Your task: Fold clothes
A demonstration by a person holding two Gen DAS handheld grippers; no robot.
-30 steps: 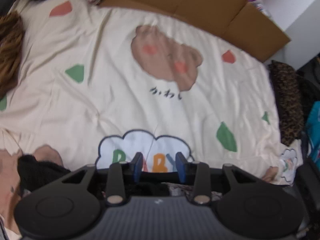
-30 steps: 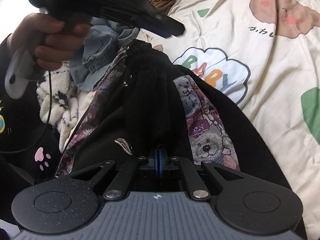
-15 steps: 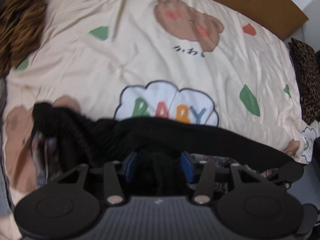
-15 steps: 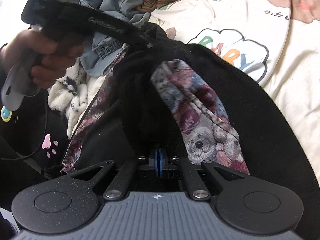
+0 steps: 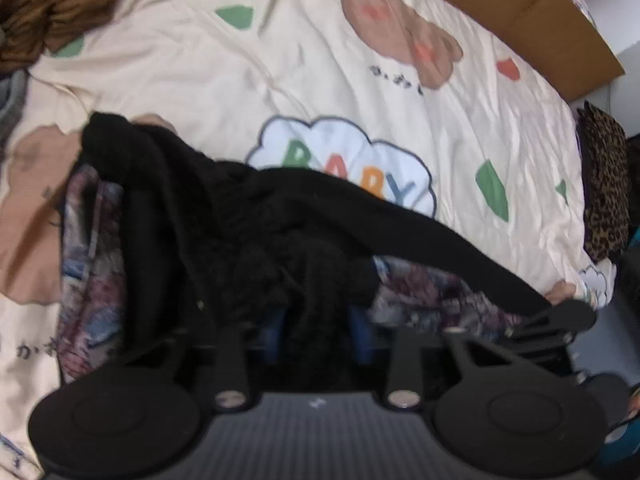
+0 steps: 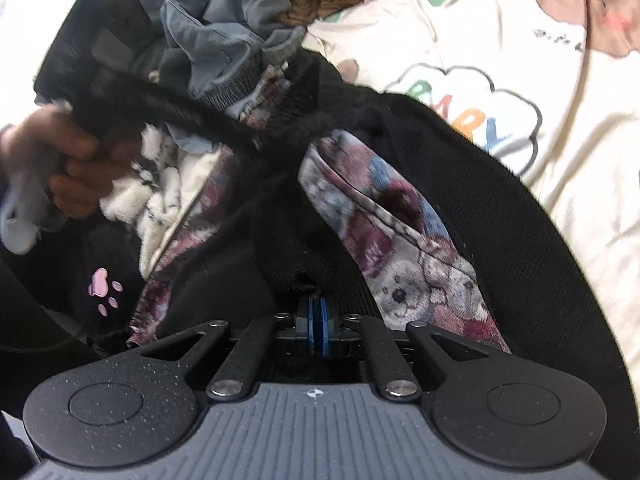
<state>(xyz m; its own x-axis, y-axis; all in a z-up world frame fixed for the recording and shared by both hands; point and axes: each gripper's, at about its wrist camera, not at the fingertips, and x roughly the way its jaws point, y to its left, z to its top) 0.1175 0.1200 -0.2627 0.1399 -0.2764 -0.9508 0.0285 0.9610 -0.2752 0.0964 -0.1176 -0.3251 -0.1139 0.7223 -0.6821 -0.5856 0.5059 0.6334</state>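
Garment: black knit garment (image 5: 248, 216) with a patterned teddy-bear lining (image 6: 404, 248) lies bunched at the near edge of the bed, over the cream "BABY" bedspread (image 5: 360, 92); in my judgement both ends are gripped so it can be lifted and spread flat for folding.
Left gripper (image 5: 318, 332): at 6 o'clock in its own view, its blue fingers (image 5: 360, 332) have just been closing around a thick wad of black knit and now appear to be grasping it.
Clothes pile: grey and fluffy white pieces (image 6: 224, 28) wait at 11 o'clock in the right view.
Right gripper (image 6: 318, 330): fingers nearly clenched, pinching the garment's black hem at 6 o'clock; they have just eased very slightly.
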